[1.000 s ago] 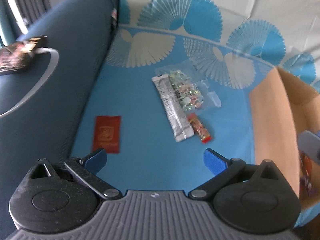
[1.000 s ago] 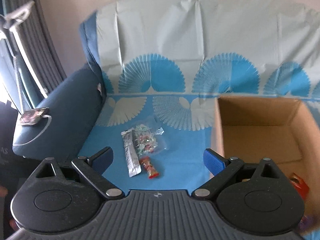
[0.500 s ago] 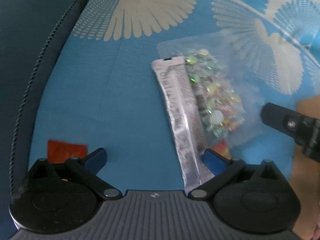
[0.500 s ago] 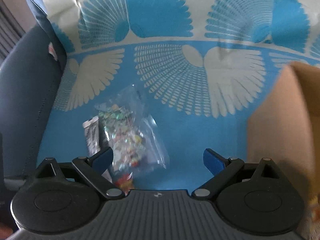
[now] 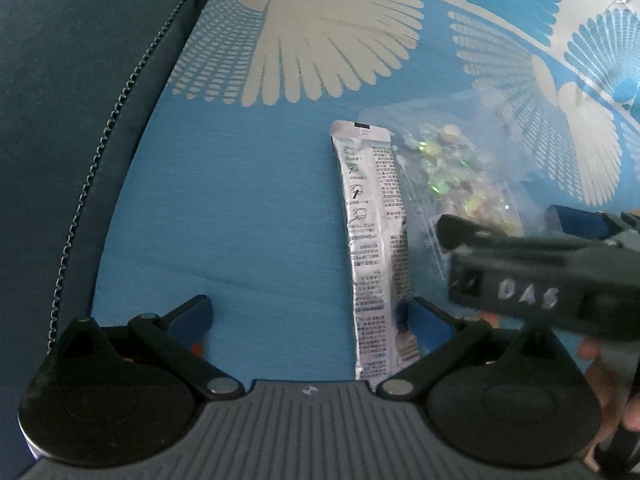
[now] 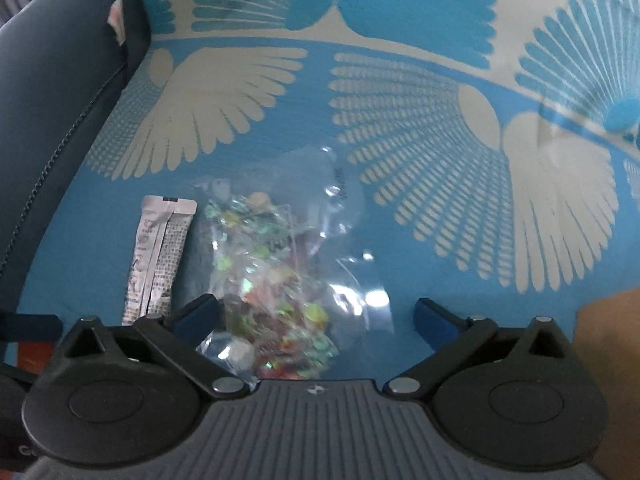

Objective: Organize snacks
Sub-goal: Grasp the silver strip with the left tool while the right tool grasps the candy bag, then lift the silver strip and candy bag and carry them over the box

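Note:
A silver stick packet (image 5: 374, 248) lies lengthwise on the blue patterned cover (image 5: 240, 220). Its near end sits between the fingers of my left gripper (image 5: 310, 314), close to the right finger, and that gripper is open. Right beside the stick lies a clear bag of coloured candies (image 6: 276, 280), which also shows in the left wrist view (image 5: 452, 176). My right gripper (image 6: 316, 312) hangs low over this bag. Its jaws are opening, the bag's near end lies between them, and the pads do not press on it. A red packet (image 5: 196, 347) peeks out under my left finger.
The dark blue sofa arm (image 5: 60, 120) rises along the left. A brown cardboard box wall (image 6: 608, 340) stands at the right edge. The right gripper's black frame (image 5: 540, 280) crosses the right side of the left wrist view, with a hand behind it.
Both grippers have dropped towards the seat and closed in on the snacks. The right gripper swung left from the box to over the candy bag, and the left now straddles the stick's end.

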Motion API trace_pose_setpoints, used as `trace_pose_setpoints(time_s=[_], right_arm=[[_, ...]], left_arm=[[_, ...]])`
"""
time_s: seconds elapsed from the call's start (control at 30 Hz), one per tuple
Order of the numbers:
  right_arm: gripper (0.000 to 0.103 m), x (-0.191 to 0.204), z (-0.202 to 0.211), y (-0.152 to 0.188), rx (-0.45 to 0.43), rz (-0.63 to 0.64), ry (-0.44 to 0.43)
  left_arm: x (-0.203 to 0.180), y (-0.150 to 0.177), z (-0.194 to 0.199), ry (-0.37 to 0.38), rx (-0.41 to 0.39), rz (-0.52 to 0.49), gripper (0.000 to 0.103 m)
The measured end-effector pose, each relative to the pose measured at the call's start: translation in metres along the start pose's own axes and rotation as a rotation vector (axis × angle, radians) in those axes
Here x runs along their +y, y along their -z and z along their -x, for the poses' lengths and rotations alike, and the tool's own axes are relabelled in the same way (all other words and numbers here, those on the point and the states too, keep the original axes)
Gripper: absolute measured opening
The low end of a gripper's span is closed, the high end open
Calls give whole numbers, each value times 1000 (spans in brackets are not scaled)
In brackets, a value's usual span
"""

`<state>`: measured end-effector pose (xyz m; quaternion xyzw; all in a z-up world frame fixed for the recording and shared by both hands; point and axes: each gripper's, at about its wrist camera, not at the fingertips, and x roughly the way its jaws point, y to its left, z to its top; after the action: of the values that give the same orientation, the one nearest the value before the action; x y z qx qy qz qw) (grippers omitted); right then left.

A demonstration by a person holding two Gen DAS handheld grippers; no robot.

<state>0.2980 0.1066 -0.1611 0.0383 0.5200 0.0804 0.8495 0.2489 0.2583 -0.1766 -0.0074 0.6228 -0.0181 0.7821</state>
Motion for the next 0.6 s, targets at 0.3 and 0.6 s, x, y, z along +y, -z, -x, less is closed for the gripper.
trace_pose_setpoints(time_s=[0.3, 0.6], right_arm=[[44, 7, 13, 4, -102, 105, -26], [15, -6, 60, 13, -236, 120, -2]], left_arm=[[-18, 7, 15, 1, -96, -89, 58], [-10, 19, 66, 120, -220, -33, 23]])
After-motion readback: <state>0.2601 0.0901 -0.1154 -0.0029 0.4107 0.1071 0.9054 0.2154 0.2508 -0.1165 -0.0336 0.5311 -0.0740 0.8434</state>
